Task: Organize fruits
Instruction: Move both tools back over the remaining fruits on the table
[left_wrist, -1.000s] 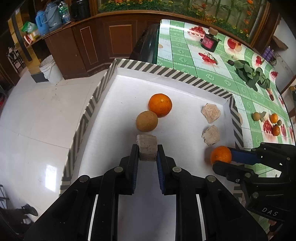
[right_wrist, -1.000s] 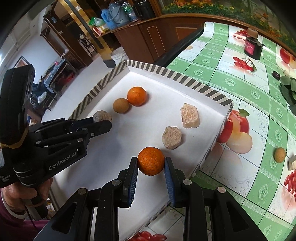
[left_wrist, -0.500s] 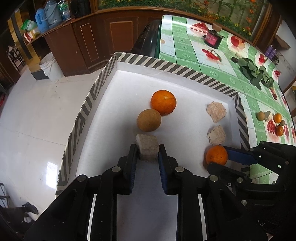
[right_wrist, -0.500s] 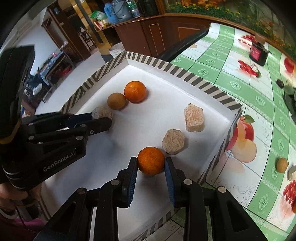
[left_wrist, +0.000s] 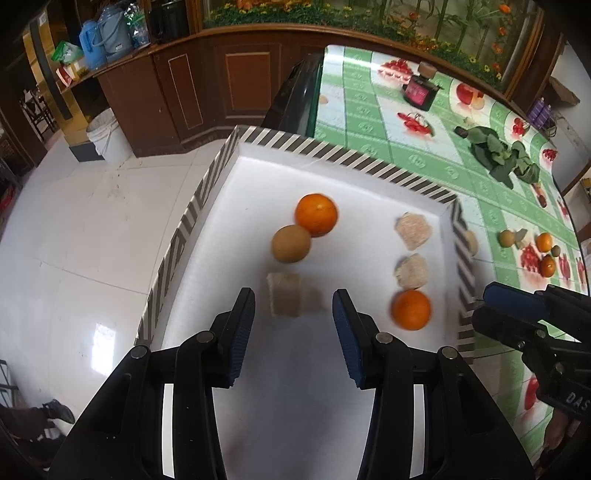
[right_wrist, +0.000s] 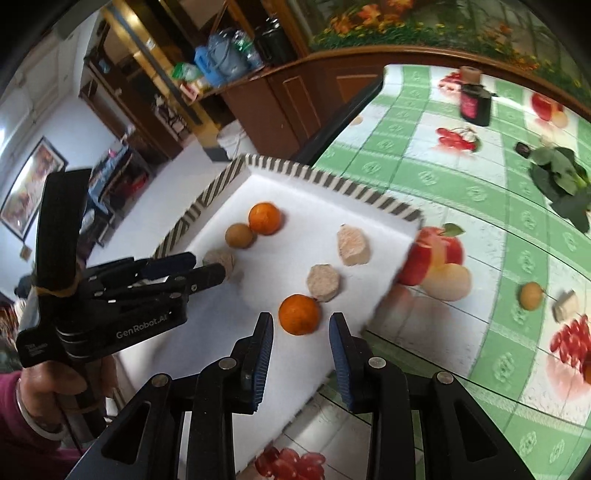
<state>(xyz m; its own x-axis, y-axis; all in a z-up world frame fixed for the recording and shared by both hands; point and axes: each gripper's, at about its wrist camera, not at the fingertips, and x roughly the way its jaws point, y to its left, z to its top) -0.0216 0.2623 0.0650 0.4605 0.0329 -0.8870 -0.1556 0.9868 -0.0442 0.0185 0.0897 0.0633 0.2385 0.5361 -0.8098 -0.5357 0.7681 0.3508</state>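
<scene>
A white tray with a striped rim (left_wrist: 332, 151) holds an orange (left_wrist: 316, 214), a brown round fruit (left_wrist: 290, 243) and two beige hexagonal pieces (left_wrist: 413, 230) (left_wrist: 412, 272). My left gripper (left_wrist: 293, 295) is opening. A beige block (left_wrist: 284, 299) lies on the tray between its fingertips, and neither pad touches it. A second orange (right_wrist: 299, 314) rests on the tray just ahead of my right gripper (right_wrist: 301, 319). That gripper is open, with a gap on each side of the fruit. In the left wrist view the right gripper (left_wrist: 485, 306) stands off the tray's right rim.
The tray sits on the corner of a table with a green fruit-print cloth (left_wrist: 369, 110). On the cloth are a dark jar (left_wrist: 419, 90), leafy greens (left_wrist: 506, 158), a brown fruit (right_wrist: 531, 295), a beige block (right_wrist: 565, 310) and small oranges (left_wrist: 544, 242). The white floor and a bucket (left_wrist: 107, 136) lie left.
The left jaws have spread apart and let go of the beige block, which now lies on the tray. The right gripper has drawn back and up from the orange, which stays by the beige piece.
</scene>
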